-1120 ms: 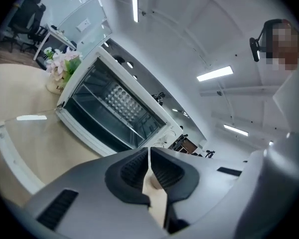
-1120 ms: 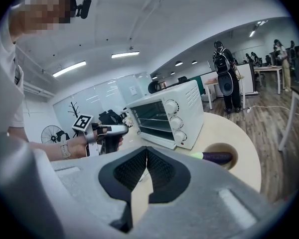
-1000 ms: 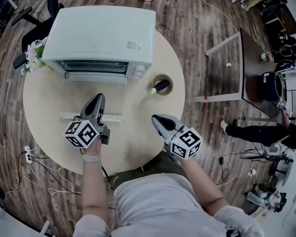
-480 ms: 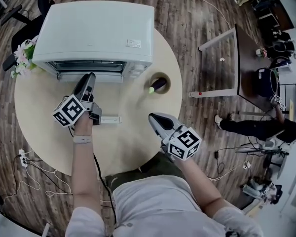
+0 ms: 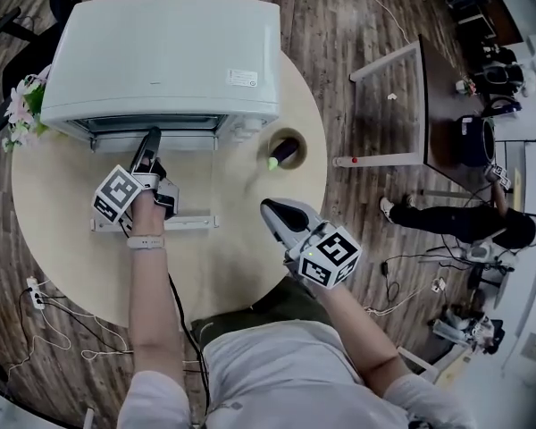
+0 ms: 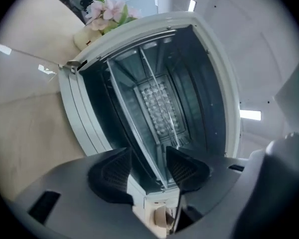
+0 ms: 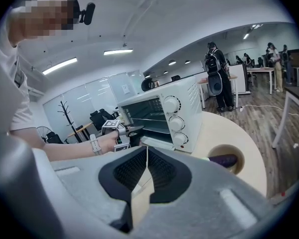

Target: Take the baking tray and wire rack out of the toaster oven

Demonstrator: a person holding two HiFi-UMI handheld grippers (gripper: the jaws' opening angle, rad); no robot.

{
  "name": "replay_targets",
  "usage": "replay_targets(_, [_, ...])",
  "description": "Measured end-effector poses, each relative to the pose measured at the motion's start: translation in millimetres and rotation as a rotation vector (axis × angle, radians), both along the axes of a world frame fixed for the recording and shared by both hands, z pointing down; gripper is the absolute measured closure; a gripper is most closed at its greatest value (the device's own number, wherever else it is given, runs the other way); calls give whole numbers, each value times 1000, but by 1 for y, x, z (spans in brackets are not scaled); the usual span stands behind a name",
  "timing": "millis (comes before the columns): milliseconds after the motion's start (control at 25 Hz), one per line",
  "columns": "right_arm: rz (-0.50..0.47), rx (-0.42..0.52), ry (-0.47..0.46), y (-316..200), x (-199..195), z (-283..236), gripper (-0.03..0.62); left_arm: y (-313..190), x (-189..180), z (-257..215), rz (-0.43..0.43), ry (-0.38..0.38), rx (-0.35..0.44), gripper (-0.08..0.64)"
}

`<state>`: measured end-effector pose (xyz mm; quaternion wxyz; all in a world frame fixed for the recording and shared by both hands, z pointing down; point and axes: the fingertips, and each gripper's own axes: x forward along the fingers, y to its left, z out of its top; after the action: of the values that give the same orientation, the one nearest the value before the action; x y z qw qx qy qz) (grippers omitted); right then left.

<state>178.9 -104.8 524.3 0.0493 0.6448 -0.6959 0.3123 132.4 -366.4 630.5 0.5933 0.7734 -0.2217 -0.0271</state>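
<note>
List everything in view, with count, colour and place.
toaster oven: one, white, back of the table, door open
oven shelves: silver, inside the oven; tray and rack hard to tell apart
table: one, beige, round
eggplant: one, purple, in the table's round recess
flowers: one bunch, pink, left of the oven
bar: one, white, flat on the table
bystander: one, dark clothes, floor at right
watch: one, white, left wrist
left gripper: grey, at the oven mouth; jaws have just been opening, nothing pressed between them
right gripper: grey, over the table's near side, shut, empty
</note>
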Motion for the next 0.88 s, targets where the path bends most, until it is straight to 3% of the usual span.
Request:
replay_targets(160, [28,-17,-8,-5,1,7,584,-12,6,9,-34,95,-41,359])
replay_targets(280, [41,-28,-12,-7,0,11,584,-16,17,-2,-64,260,-115,359])
replay_targets(360, [42,-38,-9,-8,-1,14,584,-19,24,-5,-79,328,-155,360])
replay_targets(600, [80,-74,-2,3,1,19,584,-36,28,20,-100,249,-115,439])
replay_targets(800, [108,-91,6,15,6,20,584,-38,37,14,-160,356,-194,469])
replay_targets(880, [116,-90,9,17,9,18,584,-38,36,15,-175,361,-200,471])
